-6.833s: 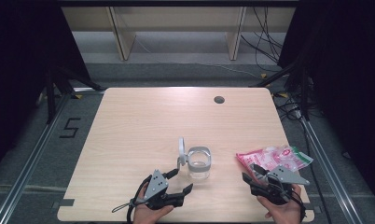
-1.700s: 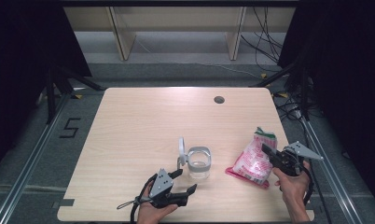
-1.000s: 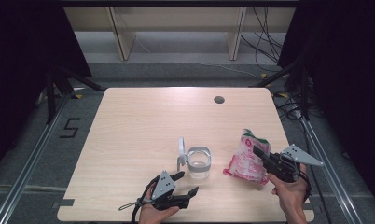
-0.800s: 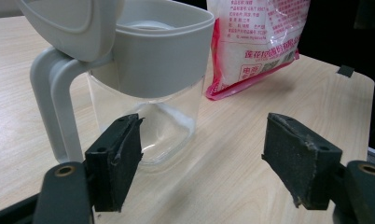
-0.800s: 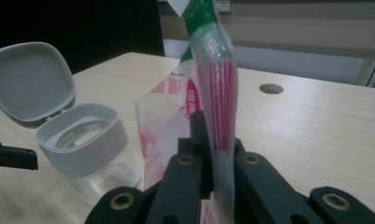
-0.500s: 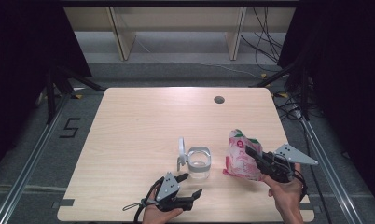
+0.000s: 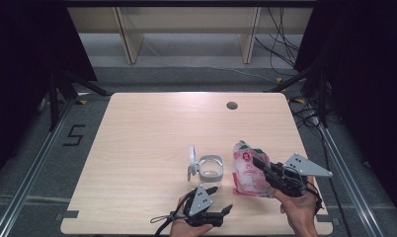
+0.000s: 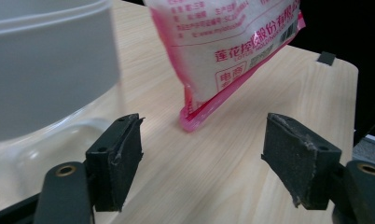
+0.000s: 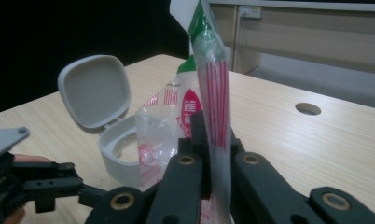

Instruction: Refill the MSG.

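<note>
Pinching the upper part of the soft pink and white plastic bag of white grains (image 7: 248, 170), the right gripper (image 7: 263, 168) has its black jaws pressed together on the thin film, as the right gripper view shows well (image 9: 213, 116). The bag hangs upright, just beside the small translucent white plastic container with the hinged lid standing open (image 7: 209, 167), and its bottom corner seems to rest on the pale wooden table (image 7: 152, 133). I judge the bag as light to medium in weight, limp and a little slippery; its content will shift and make it sag, so the flat sealed edge near the top is the best place to hold. The film is glossy and crinkled, with red stripes and a green top. The container is stiff, smooth, rounded at the corners, and probably light enough to slide if pushed. The left gripper (image 7: 218, 207) lies low near the table edge, its rough black pads (image 8: 115, 158) spread wide with nothing between them, pointing toward the bag (image 8: 227, 42).
</note>
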Motion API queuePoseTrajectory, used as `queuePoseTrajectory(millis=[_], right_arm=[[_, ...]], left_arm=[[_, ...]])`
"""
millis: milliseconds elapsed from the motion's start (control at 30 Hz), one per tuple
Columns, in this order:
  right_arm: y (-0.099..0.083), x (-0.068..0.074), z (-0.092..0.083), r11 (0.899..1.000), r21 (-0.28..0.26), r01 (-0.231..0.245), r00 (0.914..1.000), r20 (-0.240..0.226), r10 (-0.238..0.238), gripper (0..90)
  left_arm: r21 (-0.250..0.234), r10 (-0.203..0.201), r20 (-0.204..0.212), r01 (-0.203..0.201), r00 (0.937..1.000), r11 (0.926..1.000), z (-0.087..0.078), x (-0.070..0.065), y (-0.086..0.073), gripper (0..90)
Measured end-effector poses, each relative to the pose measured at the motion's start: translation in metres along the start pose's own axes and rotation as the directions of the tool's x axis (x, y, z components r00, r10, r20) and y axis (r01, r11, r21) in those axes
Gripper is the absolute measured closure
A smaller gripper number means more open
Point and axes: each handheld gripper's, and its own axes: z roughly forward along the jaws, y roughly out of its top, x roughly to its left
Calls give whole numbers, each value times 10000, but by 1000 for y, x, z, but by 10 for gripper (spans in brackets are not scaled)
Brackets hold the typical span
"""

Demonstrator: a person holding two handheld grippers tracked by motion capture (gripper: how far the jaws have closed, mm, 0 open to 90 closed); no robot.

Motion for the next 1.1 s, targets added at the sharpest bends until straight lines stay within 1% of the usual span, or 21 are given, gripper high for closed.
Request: queuePoseTrajectory(millis=[67, 100, 133, 233, 267, 300, 333, 367, 400, 433, 500, 533, 567, 633, 700, 733, 867, 933, 967, 1033, 1100], right_arm=[[2, 4, -1, 9996, 78, -258, 9997, -55, 258, 900], [4, 4, -1, 9999, -105, 0, 10000, -80, 0, 900], [6, 7, -2, 9997, 51, -220, 9997, -139, 221, 900], [11, 9, -2, 10000, -83, 42, 9992, -388, -45, 900], [13, 10, -3, 9999, -77, 66, 9997, -249, -68, 900], [15, 10, -3, 9998, -163, 115, 9994, -330, -120, 900], [16, 12, -2, 9998, -163, -129, 9988, -476, 121, 900], [19, 13, -4, 10000, -25, -49, 9988, -494, 48, 900], [20, 13, -4, 9999, -138, 68, 9994, -325, -73, 900], [23, 14, -4, 9998, -92, 166, 9983, -565, -171, 900], [27, 15, -6, 9995, -121, 275, 9986, -438, -280, 900], [29, 18, -7, 9999, -128, 2, 9981, -617, -10, 900], [31, 18, -7, 9998, -172, 115, 9977, -662, -126, 900], [36, 20, -10, 9997, -185, 163, 9973, -720, -176, 900], [40, 22, -13, 9993, -226, 299, 9971, -695, -314, 900], [42, 22, -13, 9981, -303, 529, 9965, -635, -548, 900], [47, 26, -14, 9983, -344, 463, 9955, -806, -490, 900], [49, 27, -13, 9965, -471, 697, 9940, -812, -733, 900], [49, 29, -13, 9985, -349, 427, 9939, -1007, -461, 900], [48, 30, -11, 9975, -398, 578, 9941, -899, -612, 900], [48, 31, -10, 9981, -305, 542, 9940, -939, -569, 900]], left_arm=[[-77, 38, 108, -37, 9999, 10000, 1, -4, 3, 271], [-93, -7, 102, 8, 9999, 10000, 2, -6, 5, 271], [-36, 69, -2, -69, 10000, 10000, 2, -6, 6, 271], [65, 225, -107, -225, 9997, 9997, 3, -5, 11, 271], [-16, 150, -116, -150, 9998, 9999, 4, -5, 12, 271], [130, 295, -313, -291, 9991, 9995, 4, -4, 13, 271], [137, 313, -376, -308, 9988, 9994, 6, -3, 15, 271], [19, 230, -353, -230, 9991, 9997, 7, -2, 15, 271], [93, 295, -417, -292, 9987, 9995, 8, -1, 17, 272], [143, 341, -426, -335, 9985, 9993, 9, 0, 17, 273], [291, 262, -428, -249, 9987, 9993, 13, 1, 18, 275], [312, 223, -378, -211, 9990, 9993, 15, 1, 19, 274], [540, 405, -405, -383, 9984, 9978, 16, 3, 19, 274], [411, 215, -149, -209, 9997, 9989, 19, 1, 19, 273], [524, 335, -452, -311, 9984, 9981, 21, 1, 19, 273], [583, 310, -427, -285, 9986, 9979, 23, 0, 18, 275], [391, 201, -348, -187, 9992, 9991, 26, 0, 19, 282], [361, 444, -342, -432, 9984, 9984, 26, 3, 20, 323], [269, 448, -450, -436, 9980, 9987, 26, 2, 20, 371], [31, 511, -103, -511, 9986, 9987, 26, 2, 20, 478], [-152, 611, -293, -615, 9977, 9980, 26, 1, 20, 593]])
